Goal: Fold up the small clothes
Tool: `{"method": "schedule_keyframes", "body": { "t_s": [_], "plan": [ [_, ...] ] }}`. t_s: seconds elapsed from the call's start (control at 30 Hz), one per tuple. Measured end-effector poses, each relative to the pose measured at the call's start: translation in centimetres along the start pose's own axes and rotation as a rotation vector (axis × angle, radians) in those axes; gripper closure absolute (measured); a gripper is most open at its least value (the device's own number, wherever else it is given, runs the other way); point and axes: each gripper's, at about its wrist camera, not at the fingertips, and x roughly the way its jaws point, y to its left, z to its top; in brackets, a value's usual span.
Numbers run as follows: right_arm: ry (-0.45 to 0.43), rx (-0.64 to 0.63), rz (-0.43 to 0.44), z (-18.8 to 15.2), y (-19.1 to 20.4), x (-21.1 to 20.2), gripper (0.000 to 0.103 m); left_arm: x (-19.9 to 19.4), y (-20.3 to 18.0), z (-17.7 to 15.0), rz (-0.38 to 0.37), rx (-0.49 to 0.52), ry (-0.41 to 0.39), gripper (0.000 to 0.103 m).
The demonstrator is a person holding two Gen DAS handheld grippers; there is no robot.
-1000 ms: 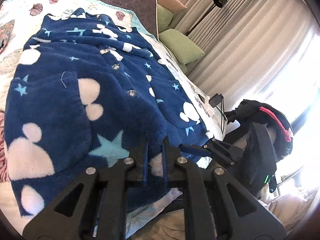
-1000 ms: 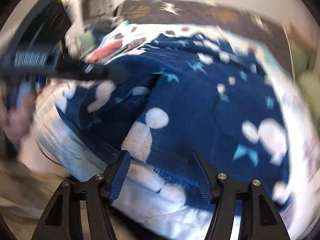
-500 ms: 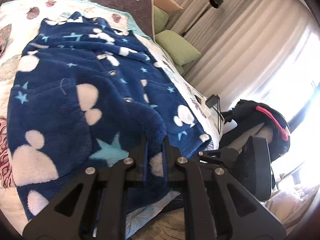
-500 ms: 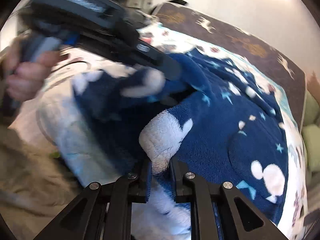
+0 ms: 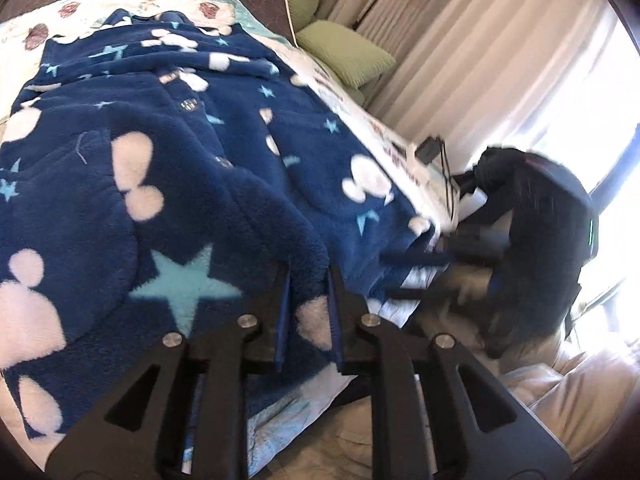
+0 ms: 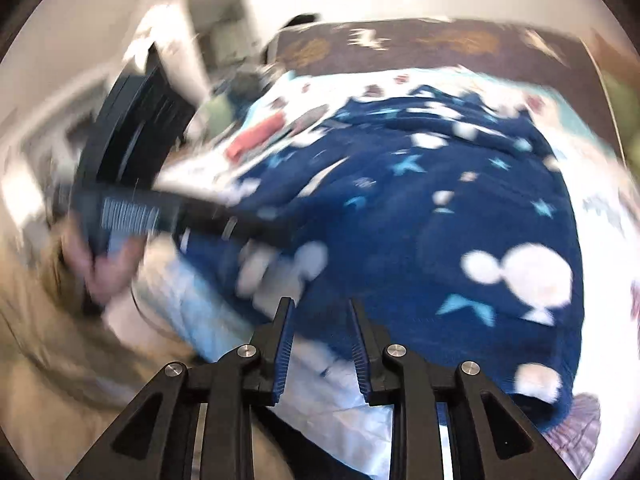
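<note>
A dark blue fleece garment (image 5: 200, 160) with white mouse heads and pale stars lies spread on the bed, buttons up its middle. My left gripper (image 5: 310, 284) holds a fold of its near hem between the pads, and its jaws are opening. In the right wrist view the same garment (image 6: 440, 208) fills the middle, blurred. My right gripper (image 6: 320, 308) sits at the near hem with its jaws opening. The hem lies between the tips, and the pads stand off it. The left gripper's black body (image 6: 132, 184) and a hand (image 6: 104, 268) show at the left.
The patterned white bedsheet (image 5: 384, 136) runs under the garment to the bed's edge. Green pillows (image 5: 344, 52) lie by a dark brown headboard (image 6: 440, 44). Beige curtains (image 5: 480, 60) hang at the right. A red item (image 6: 256, 136) lies on the far sheet.
The right gripper went from wide open to shut on the white-patched hem, then widened again off it. The left gripper kept its fold, shifted along the hem, and its pads parted slightly.
</note>
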Motion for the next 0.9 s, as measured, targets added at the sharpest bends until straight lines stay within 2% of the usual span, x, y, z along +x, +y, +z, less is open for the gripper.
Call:
{"method": "schedule_keyframes", "body": {
  "t_s": [0.03,0.13,0.23,0.27,0.3,0.4,0.5,0.63,0.67,0.7,0.73,0.83,0.87,0.9],
  "plan": [
    [-0.011,0.084,0.033,0.6,-1.1,-0.1,0.073,0.5,-0.3,-0.3,0.005,0.008,0.020,0.082],
    [-0.003,0.230,0.096,1.9,-2.9,1.1,0.062,1.3,-0.8,-1.4,0.011,0.012,0.077,0.079],
    [0.039,0.280,0.147,3.0,-3.2,3.3,0.061,-0.6,-0.9,-2.2,0.013,0.021,0.054,0.068],
    [0.050,0.271,0.149,3.4,-3.0,4.0,0.060,-2.1,-0.7,-2.6,0.031,0.018,0.026,0.061],
    [0.066,0.255,0.154,3.5,-2.5,4.7,0.057,-3.1,-0.4,-2.8,0.058,0.015,0.004,0.050],
    [0.095,0.244,0.175,3.8,-2.1,6.4,0.047,-6.9,1.1,-4.3,0.223,0.003,-0.069,0.036],
    [0.113,0.274,0.199,3.6,-2.1,7.7,0.043,-10.1,3.9,-6.5,0.351,-0.076,-0.092,0.035],
    [0.118,0.297,0.216,3.4,-2.3,8.3,0.042,-11.8,7.4,-9.1,0.434,-0.211,-0.099,0.034],
    [0.114,0.298,0.223,3.4,-2.2,8.2,0.054,-11.9,8.1,-9.7,0.443,-0.236,-0.094,0.034],
    [0.098,0.301,0.232,3.6,-2.2,8.1,0.090,-11.8,8.4,-9.9,0.448,-0.248,-0.089,0.034],
    [0.091,0.304,0.242,3.9,-2.1,7.9,0.097,-11.5,8.8,-10.1,0.457,-0.257,-0.083,0.034],
    [-0.026,0.326,0.300,4.7,-2.1,5.4,0.098,-10.5,9.1,-10.0,0.480,-0.247,-0.089,0.034],
    [-0.063,0.318,0.304,4.9,-2.1,4.2,0.098,-10.3,9.3,-10.1,0.496,-0.239,-0.100,0.038],
    [-0.090,0.312,0.293,5.1,-2.3,3.3,0.098,-10.4,9.6,-10.1,0.512,-0.242,-0.106,0.057]
  ]
}}
